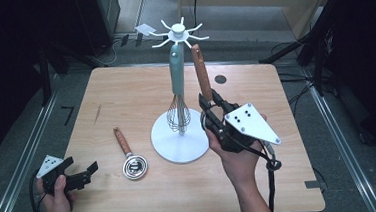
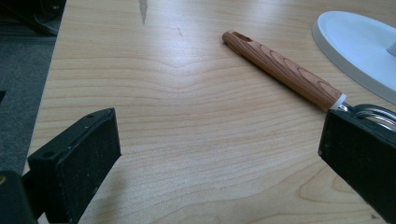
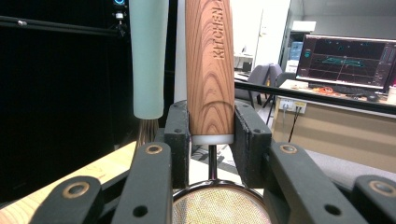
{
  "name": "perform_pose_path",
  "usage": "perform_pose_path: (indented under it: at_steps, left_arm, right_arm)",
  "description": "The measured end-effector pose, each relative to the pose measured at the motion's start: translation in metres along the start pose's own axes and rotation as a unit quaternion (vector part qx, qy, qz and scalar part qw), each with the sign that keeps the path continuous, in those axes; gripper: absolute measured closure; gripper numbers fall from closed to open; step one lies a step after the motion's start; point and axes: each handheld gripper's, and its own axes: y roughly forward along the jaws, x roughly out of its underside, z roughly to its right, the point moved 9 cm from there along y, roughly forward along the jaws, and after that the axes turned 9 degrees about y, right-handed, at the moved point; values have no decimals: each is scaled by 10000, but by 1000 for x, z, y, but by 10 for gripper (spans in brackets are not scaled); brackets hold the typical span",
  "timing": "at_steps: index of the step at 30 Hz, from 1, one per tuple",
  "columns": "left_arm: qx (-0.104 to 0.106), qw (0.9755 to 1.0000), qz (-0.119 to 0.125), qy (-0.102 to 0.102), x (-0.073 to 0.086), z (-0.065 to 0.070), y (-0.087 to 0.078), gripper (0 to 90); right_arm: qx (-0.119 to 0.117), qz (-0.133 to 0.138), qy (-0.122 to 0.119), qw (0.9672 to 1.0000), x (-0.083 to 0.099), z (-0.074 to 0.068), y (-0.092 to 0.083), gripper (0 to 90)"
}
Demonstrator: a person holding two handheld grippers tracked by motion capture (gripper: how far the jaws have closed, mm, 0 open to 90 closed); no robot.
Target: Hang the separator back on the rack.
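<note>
Right tongs (image 1: 212, 102) clenched on the wooden-handled strainer (image 3: 209, 70) — upright beside the stand (image 1: 176, 86); left tongs (image 1: 80, 174) released, nothing between them.

The right gripper (image 1: 210, 104) is clamped on the lower end of the strainer's handle (image 1: 202, 73), which rises upright above its jaws; the mesh bowl (image 3: 219, 205) sits below them, toward the hand. The whisk (image 1: 176, 86) hangs just left of that handle, from the rack (image 1: 180, 136), whose base lies left of and below the gripper. The left gripper (image 1: 82, 169), jaws apart, rests at the table's (image 1: 139, 89) near left corner. The second utensil (image 1: 129, 152) lies on the table just right of it, between that gripper and the rack base.
</note>
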Motion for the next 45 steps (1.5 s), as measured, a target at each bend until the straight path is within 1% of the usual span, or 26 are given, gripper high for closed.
perform_pose_path:
  at_steps: [1,4,5,7,9,10,11,12,13,14,15,16,19,22,24,28,29,31,33,34,35,36,40,45]
  left_arm:
    - [1,10000,0,0,0,0,0,0]
    - [10,10000,-1,2,0,0,0,0]
    - [13,10000,0,2,0,0,0,0]
    - [15,10000,0,1,0,0,0,0]
    - [15,10000,1,0,0,0,0,0]
    - [15,10000,1,0,0,0,0,0]
    - [9,10000,1,3,0,0,0,0]
    - [9,10000,1,3,0,0,0,0]
    - [11,10000,0,-1,0,0,0,0]
    - [11,10000,0,-1,0,0,0,0]
    - [10,10000,-1,-3,0,0,0,0]
    - [12,10000,2,-5,0,0,0,0]
    - [15,10000,1,-1,0,0,0,0]
    - [16,10000,1,-2,0,0,0,0]
    - [14,10000,0,-5,0,0,0,0]
    - [15,10000,1,-4,0,0,0,0]
    - [13,10000,8,-4,0,0,0,0]
    - [7,10000,10,0,0,0,0,0]
    - [6,10000,-2,1,0,0,0,0]
    - [6,10000,-2,1,0,0,0,0]
    - [13,10000,1,-4,0,0,0,0]
    - [14,10000,2,-4,0,0,0,0]
    - [12,10000,2,-1,0,0,0,0]
    - [7,10000,-6,-2,0,0,0,0]
  right_arm:
    - [-51,0,49,10000,0,0,0,696]
    - [-86,37,80,9999,-1,0,0,670]
    - [-136,60,109,9998,-2,0,-1,672]
    - [-132,69,120,9998,-2,1,-1,679]
    - [-141,82,123,9998,-2,2,-1,712]
    - [-141,82,123,9998,-2,2,-1,712]
    - [-219,77,171,9996,-2,2,-1,781]
    - [-219,77,171,9996,-2,2,-1,781]
    - [-279,88,187,9994,-3,2,-1,841]
    - [-279,88,187,9994,-3,2,-1,841]
    - [-301,84,217,9993,-4,4,0,886]
    - [-326,95,249,9991,-4,5,0,900]
    - [-358,77,264,9990,-4,8,4,900]
    - [-391,114,275,9988,-6,11,9,900]
    - [-376,221,213,9988,-10,13,16,900]
    - [-322,319,162,9988,-15,16,23,900]
    - [-285,532,-51,9982,-22,20,30,900]
    - [-318,633,-122,9974,-27,22,37,900]
    - [-377,714,-91,9967,-32,22,41,900]
    - [-377,714,-91,9967,-32,22,41,900]
    - [-434,765,-53,9961,-35,20,44,900]
    - [-449,770,-70,9960,-35,19,44,900]
    - [-585,823,-236,9946,-39,11,46,900]
    - [-661,810,-314,9940,-42,8,45,900]
